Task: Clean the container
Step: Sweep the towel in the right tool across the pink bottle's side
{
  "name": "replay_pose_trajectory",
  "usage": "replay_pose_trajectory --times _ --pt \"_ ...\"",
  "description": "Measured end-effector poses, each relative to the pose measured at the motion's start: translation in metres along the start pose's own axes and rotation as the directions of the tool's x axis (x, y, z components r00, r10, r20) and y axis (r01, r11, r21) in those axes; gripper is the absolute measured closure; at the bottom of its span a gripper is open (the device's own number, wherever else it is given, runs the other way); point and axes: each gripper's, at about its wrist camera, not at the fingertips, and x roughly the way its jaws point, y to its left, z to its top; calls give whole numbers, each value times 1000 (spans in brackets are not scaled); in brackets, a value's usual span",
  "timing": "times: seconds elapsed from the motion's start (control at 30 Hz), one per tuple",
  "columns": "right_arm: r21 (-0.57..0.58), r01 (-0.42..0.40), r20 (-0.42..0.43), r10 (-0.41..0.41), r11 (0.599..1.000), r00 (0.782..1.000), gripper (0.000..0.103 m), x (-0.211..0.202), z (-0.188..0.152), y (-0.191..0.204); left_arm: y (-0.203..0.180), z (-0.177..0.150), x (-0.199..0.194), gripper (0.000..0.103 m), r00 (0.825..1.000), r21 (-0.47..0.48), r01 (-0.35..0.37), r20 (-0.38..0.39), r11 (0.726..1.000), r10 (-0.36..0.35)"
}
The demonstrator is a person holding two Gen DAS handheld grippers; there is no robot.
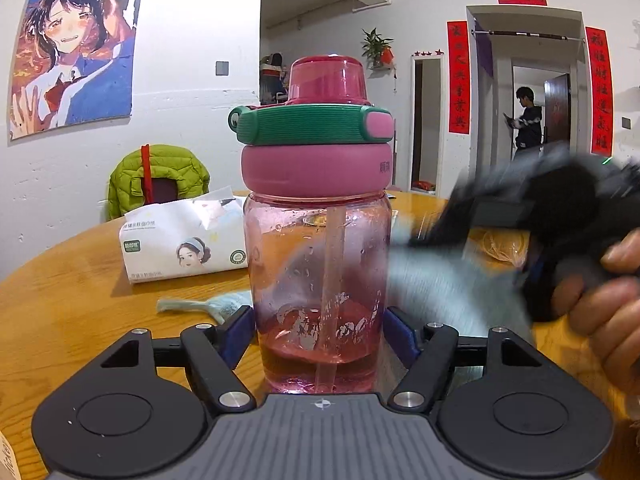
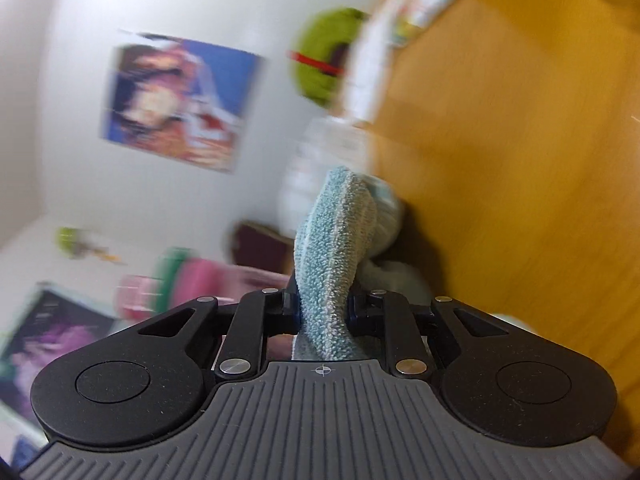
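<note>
Left fingers clamp bottle; right fingers pinch cloth.

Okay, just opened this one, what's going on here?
A person is cleaning a pink water bottle on a round wooden table. The left gripper has its jaws clamped on the bottle's lower body, holding it upright with its lid on. The right gripper is shut on a light blue cloth, which sits blurred against the bottle's right side. A tissue pack lies behind.
</note>
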Motion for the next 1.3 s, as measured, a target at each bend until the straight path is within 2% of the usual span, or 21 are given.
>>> replay_pose_trajectory --times 0.03,0.13,0.2,0.27,0.33,0.43,0.47,0.53,0.6,0.67,0.7,0.73,0.8,0.9,1.0,1.07,1.17,1.27,1.3 --pt "-14 -66 19 66 998 998 82 -6 1 6 0 0 0 35 1000 1 -1 0 1000 1" --pt "-12 -83 11 83 997 996 82 -6 -1 7 0 0 1 35 1000 3 -3 -1 1000 3" --pt "10 55 -16 -55 998 998 82 4 -2 -1 0 0 0 35 1000 2 -3 0 1000 3" --pt "13 213 -66 -212 977 975 82 13 -3 -11 -1 0 0 35 1000 3 -7 -1 1000 7" --pt "21 206 -66 -204 978 977 81 13 -2 -12 -1 0 0 35 1000 2 -6 0 1000 6" --pt "-15 38 -7 -38 999 999 81 -2 -3 6 -1 1 0 35 1000 3 -8 -1 1000 8" --pt "-25 -18 12 19 1000 1000 81 -7 -2 11 -1 1 0 35 1000 3 -8 -1 1000 8" --pt "-23 -76 31 77 997 997 80 -12 -2 14 -1 0 0 35 1000 3 -8 -1 1000 8" --pt "8 -35 -1 35 999 999 80 -3 -3 8 -1 0 0 35 1000 2 -9 -1 1000 9" --pt "3 110 -31 -110 994 993 79 8 -5 1 0 0 0 35 1000 -4 -8 -1 1000 8" --pt "-11 193 -50 -193 981 980 79 13 -6 -2 0 1 0 35 1000 -2 -10 -1 1000 10" --pt "-18 240 -61 -240 971 969 79 17 -7 -5 -1 1 0 35 1000 1 -12 -2 1000 12" --pt "-44 239 -54 -241 970 969 79 17 -6 -3 0 1 -1 35 1000 -11 -11 -5 1000 11" --pt "-106 204 3 -205 973 979 79 12 -6 8 -2 0 -7 25 998 -51 -56 -19 997 55" --pt "-155 171 82 -160 973 984 79 3 -3 17 -13 -1 -17 25 991 -47 -134 -14 990 134" --pt "-157 143 115 -126 977 985 79 0 0 18 -22 -2 -19 26 991 -18 -136 -9 991 136" --pt "-131 92 87 -81 987 993 79 1 3 15 -32 -5 -18 26 995 40 -101 -10 994 101" --pt "-98 103 11 -103 990 995 78 8 -3 11 -29 -5 -18 28 997 31 -83 4 996 83" --pt "-109 132 3 -133 985 991 78 8 -4 13 -25 -4 -15 28 997 26 -79 6 997 79"
